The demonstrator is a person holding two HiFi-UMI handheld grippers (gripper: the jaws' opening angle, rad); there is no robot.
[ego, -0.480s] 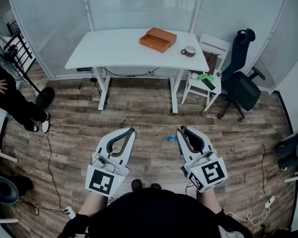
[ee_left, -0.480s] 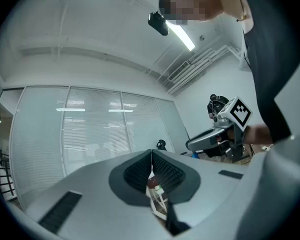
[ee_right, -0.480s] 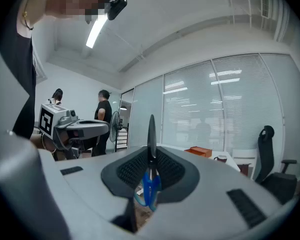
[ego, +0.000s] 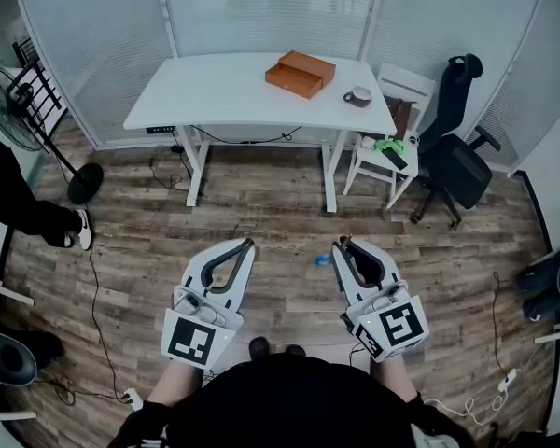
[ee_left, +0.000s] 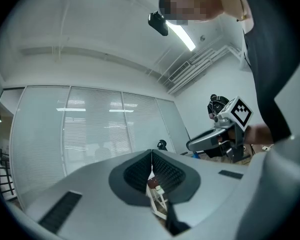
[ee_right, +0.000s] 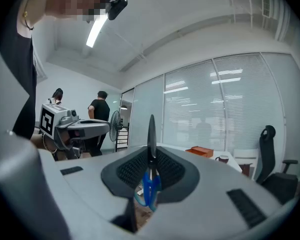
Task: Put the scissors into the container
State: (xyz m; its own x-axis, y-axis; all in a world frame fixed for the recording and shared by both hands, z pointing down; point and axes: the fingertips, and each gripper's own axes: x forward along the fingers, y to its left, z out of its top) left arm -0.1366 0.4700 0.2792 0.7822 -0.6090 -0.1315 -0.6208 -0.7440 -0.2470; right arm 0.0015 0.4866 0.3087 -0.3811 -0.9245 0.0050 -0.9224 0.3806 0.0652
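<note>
Since half a second before, the person (ego: 14,199) at the left had moved partly out of view, and both grippers had stayed put. The right gripper (ego: 342,245) was clamped on the scissors (ee_right: 150,184), blade tip past the jaws, blue handles below. The left gripper (ego: 248,244) was closed on nothing. The container (ego: 300,74) sat on the table (ego: 215,96), well apart from them across the wood floor (ego: 261,203), with a cup (ego: 358,95) near it.
</note>
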